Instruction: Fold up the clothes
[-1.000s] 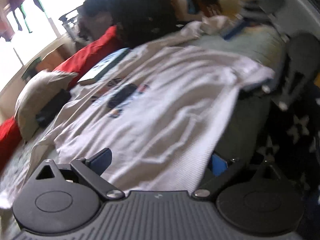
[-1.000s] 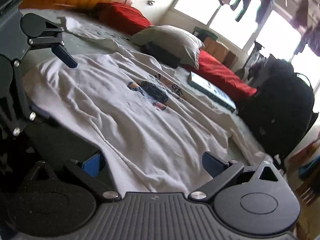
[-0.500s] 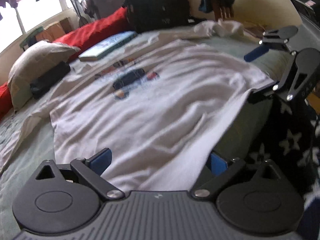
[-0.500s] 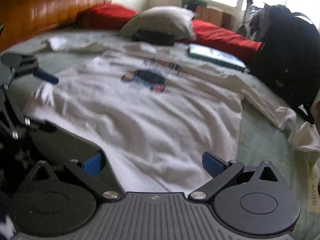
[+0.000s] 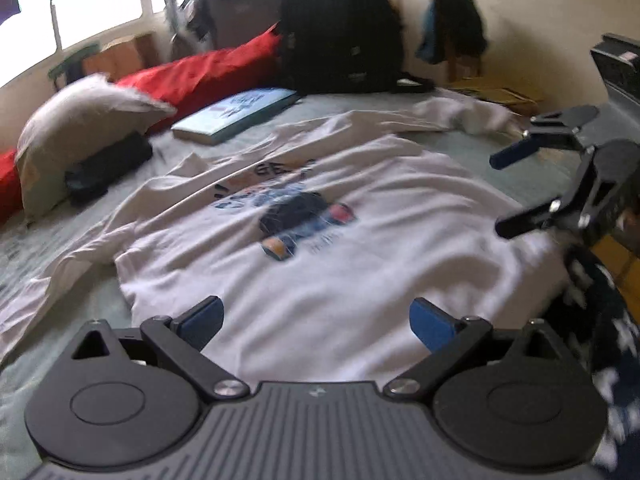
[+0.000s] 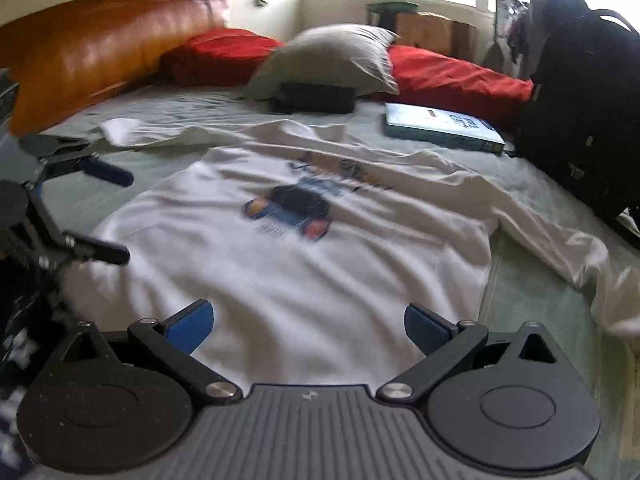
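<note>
A white long-sleeved shirt (image 5: 360,264) (image 6: 280,272) with a dark blue print lies spread flat on the bed, front up, sleeves trailing out to both sides. My left gripper (image 5: 316,320) hovers open over the shirt's near hem, nothing between its blue pads. My right gripper (image 6: 306,324) is open too, above the hem further right. Each gripper shows in the other's view: the right one (image 5: 508,192) at the shirt's right edge, the left one (image 6: 120,216) at its left edge, both with jaws apart.
A grey pillow (image 6: 332,60), red cushions (image 6: 452,72), a dark pouch (image 6: 314,98) and a light blue book (image 6: 440,128) lie at the bed's far side. A black backpack (image 5: 340,28) stands by the book. A wooden headboard (image 6: 100,48) is on the left.
Both grippers have swung round to face the shirt squarely and now sit over its hem. The shirt lies flatter than a second ago. Both jaws have stayed apart.
</note>
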The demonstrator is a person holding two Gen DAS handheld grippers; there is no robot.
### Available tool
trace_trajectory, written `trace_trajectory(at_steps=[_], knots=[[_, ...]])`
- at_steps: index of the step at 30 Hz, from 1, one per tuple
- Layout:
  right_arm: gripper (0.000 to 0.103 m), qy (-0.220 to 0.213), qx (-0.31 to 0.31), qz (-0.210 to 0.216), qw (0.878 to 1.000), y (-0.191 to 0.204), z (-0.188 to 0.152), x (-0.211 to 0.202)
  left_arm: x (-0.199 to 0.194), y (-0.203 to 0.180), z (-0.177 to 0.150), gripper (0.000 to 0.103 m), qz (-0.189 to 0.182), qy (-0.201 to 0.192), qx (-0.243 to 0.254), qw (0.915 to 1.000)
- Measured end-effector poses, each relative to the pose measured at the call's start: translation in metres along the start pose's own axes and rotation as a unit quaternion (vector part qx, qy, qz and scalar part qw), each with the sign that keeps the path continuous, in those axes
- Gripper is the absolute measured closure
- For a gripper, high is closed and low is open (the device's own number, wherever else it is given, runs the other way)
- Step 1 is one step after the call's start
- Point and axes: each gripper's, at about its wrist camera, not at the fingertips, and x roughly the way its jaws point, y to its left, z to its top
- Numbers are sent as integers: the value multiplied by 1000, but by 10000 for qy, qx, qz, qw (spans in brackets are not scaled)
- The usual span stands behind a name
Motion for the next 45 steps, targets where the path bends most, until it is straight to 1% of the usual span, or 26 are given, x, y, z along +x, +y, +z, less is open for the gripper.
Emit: trace_trajectory(at_steps=[4, 7, 8, 9, 11, 13, 14, 15, 16, 18, 20, 22, 24, 26, 27, 28, 29, 31, 33, 35, 37, 39, 40, 43, 44, 45], knots=[[0, 494, 381, -150, 9979, -22, 22, 59, 42, 26, 4, 4, 53, 366, -405, 9985], [0, 768, 534, -400, 9948, -40, 18, 91, 74, 45, 7, 4, 93, 639, -708, 9954], [0, 720, 553, -424, 9950, -47, 15, 96, 80, 54, 4, 3, 208, 671, -798, 9943], [0, 616, 593, -413, 9955, -55, 13, 97, 82, 65, 0, 2, 348, 609, -920, 9933], [0, 467, 686, -394, 9958, -69, 12, 98, 88, 87, -2, 2, 497, 578, -1233, 9894], [0, 515, 834, -312, 9947, -80, 17, 101, 90, 102, 6, 3, 544, 635, -1514, 9849], [0, 592, 861, -299, 9941, -80, 23, 100, 91, 109, 10, 5, 562, 666, -1649, 9824], [0, 671, 872, -297, 9935, -80, 30, 98, 92, 115, 13, 6, 580, 696, -1784, 9798], [0, 750, 884, -295, 9928, -80, 36, 96, 89, 116, 20, 5, 434, 640, -1767, 9812], [0, 535, 676, -235, 9960, -75, 53, 86, 84, 113, 34, 5, 57, 456, -1640, 9854], [0, 318, 580, -162, 9977, -76, 73, 82, 83, 110, 48, 5, -285, 303, -1543, 9871], [0, 264, 721, 22, 9970, -81, 88, 92, 96, 107, 56, 5, -594, 378, -1489, 9863], [0, 538, 967, 278, 9935, -88, 92, 117, 113, 105, 61, 5, -840, 523, -1468, 9842], [0, 820, 1166, 424, 9889, -93, 89, 142, 128, 107, 58, 5, -769, 656, -1491, 9836], [0, 837, 1160, 371, 9890, -96, 85, 150, 135, 110, 55, 5, -617, 692, -1481, 9846], [0, 829, 1131, 292, 9897, -98, 80, 157, 139, 113, 54, 5, -413, 645, -1449, 9865], [0, 648, 966, 203, 9930, -98, 77, 160, 142, 116, 53, 5, -201, 574, -1412, 9881], [0, 549, 873, 73, 9946, -100, 77, 165, 151, 125, 56, 4, 188, 543, -1395, 9886], [0, 526, 876, 11, 9948, -102, 81, 169, 160, 134, 61, 2, 385, 555, -1442, 9872], [0, 538, 860, -59, 9948, -102, 85, 174, 167, 141, 67, 2, 451, 582, -1562, 9850], [0, 549, 874, -87, 9946, -103, 87, 174, 164, 141, 72, 3, 420, 631, -1588, 9844], [0, 584, 908, -138, 9941, -100, 88, 167, 154, 136, 77, 3, 296, 648, -1496, 9862], [0, 602, 925, -165, 9938, -99, 89, 163, 148, 131, 79, 3, 147, 604, -1404, 9881], [0, 431, 884, 50, 9951, -94, 90, 143, 134, 110, 88, 2, -345, 358, -859, 9951], [0, 383, 841, 113, 9957, -92, 90, 138, 133, 103, 92, 2, -411, 278, -666, 9965], [0, 429, 835, 99, 9955, -92, 88, 139, 137, 97, 95, 2, -424, 242, -543, 9973]])
